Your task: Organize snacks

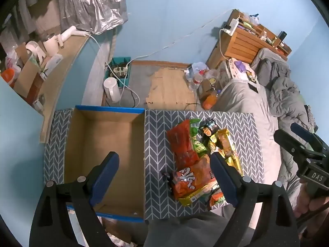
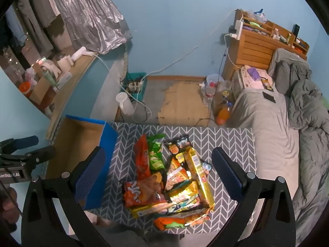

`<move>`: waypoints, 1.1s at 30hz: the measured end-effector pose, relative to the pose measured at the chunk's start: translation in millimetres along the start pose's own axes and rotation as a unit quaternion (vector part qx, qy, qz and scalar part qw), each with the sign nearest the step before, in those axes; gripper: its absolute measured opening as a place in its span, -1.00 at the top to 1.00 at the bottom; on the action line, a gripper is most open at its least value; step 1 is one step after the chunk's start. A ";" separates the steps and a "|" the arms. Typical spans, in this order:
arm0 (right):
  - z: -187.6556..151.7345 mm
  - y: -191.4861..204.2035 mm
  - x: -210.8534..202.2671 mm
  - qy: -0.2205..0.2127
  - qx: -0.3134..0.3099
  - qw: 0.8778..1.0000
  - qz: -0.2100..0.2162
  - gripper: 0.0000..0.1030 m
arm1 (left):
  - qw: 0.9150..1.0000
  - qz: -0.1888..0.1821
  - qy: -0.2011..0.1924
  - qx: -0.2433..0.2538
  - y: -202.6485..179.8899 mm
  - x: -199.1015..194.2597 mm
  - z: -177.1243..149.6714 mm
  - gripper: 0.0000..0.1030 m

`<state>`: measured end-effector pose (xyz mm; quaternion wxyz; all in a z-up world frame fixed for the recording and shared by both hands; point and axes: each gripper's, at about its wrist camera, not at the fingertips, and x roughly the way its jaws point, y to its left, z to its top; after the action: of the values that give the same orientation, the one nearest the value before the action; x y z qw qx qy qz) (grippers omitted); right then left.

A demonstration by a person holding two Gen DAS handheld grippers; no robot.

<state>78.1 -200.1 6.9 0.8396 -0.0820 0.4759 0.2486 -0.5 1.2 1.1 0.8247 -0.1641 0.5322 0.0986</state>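
A heap of snack packets [image 1: 202, 160] [image 2: 170, 183] lies on a grey table with a white herringbone pattern [image 1: 158, 135] [image 2: 226, 142]: orange, green, yellow and dark wrappers overlapping. Left of the heap stands a cardboard box with blue edges [image 1: 102, 154] [image 2: 78, 135], nothing visible inside it. My left gripper [image 1: 164, 173] hovers open above the box's right wall and the heap's left side. My right gripper [image 2: 159, 175] hangs open above the heap, holding nothing. Each gripper shows at the edge of the other's view, the right gripper [image 1: 302, 142] and the left gripper [image 2: 30, 146].
Beyond the table the floor holds a white jug [image 1: 112, 89], a teal crate with a power strip [image 1: 120, 72], cables, bottles [image 2: 223, 111] and a cardboard sheet [image 1: 170, 90]. A bed with a grey duvet [image 2: 273, 127] runs along the right. A cluttered shelf [image 1: 41, 61] stands left.
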 end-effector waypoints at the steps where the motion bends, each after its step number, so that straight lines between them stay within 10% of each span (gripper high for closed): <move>1: -0.1 0.0 0.4 0.001 0.000 1.000 0.000 -0.95 | 1.000 -0.003 0.000 -0.003 0.9 -0.8 0.2 -0.77; 33: 1.6 -0.5 -14.6 -0.006 0.003 1.000 0.006 -0.95 | 1.000 -0.008 -0.016 0.019 -12.5 -7.8 -9.9 -0.77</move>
<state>73.3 -204.8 20.0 0.8412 -0.0755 0.4719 0.2529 -8.0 -14.0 6.5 0.8367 -0.1511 0.5197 0.0839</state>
